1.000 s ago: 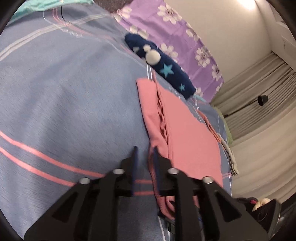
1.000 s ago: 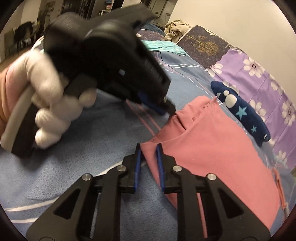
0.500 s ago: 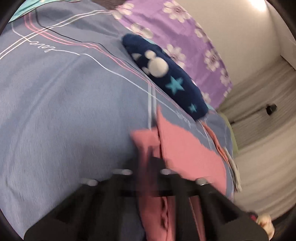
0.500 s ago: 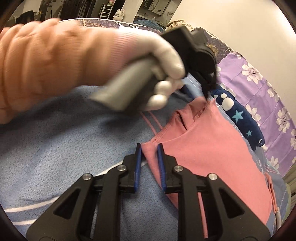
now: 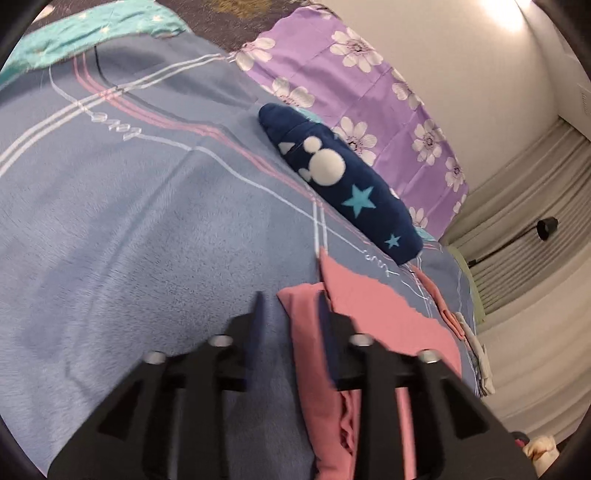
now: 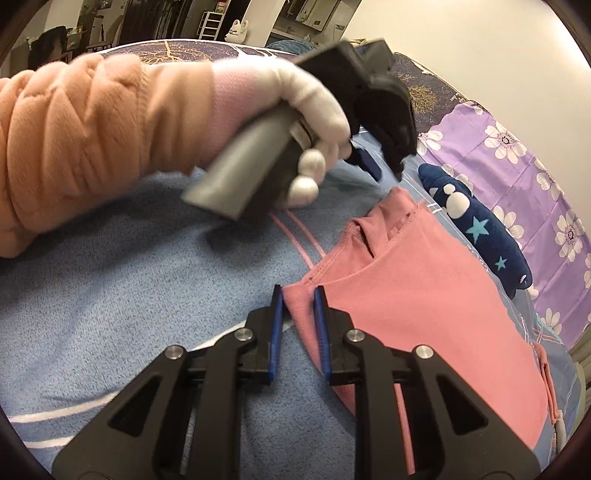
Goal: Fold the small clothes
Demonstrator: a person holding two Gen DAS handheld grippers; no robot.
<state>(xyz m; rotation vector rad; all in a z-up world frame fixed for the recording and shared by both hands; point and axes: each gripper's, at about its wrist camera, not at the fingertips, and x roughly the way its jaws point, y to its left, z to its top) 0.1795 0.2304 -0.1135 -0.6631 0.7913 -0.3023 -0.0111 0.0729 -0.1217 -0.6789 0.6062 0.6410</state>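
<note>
A pink garment (image 6: pixel 424 306) lies on the blue bedspread (image 6: pixel 129 295); it also shows in the left wrist view (image 5: pixel 373 314). My right gripper (image 6: pixel 299 295) stands at the garment's near corner, its jaws narrowly apart with the corner fold between them. My left gripper (image 5: pixel 291 302) is open, raised above the garment's far corner, with pink cloth showing between its fingers but not clamped. In the right wrist view the left gripper (image 6: pixel 384 166) hovers just above the garment's far corner, held by a white-gloved hand.
A dark blue star-print pillow (image 5: pixel 343 181) lies beyond the garment. A purple flowered sheet (image 5: pixel 354 77) covers the bed along the wall. A teal cloth (image 5: pixel 85 33) lies at the far left. Curtains (image 5: pixel 524 236) hang at the right.
My left gripper has let go of the pink garment's edge, opened and lifted away toward the far corner. My right gripper has stayed at the near corner.
</note>
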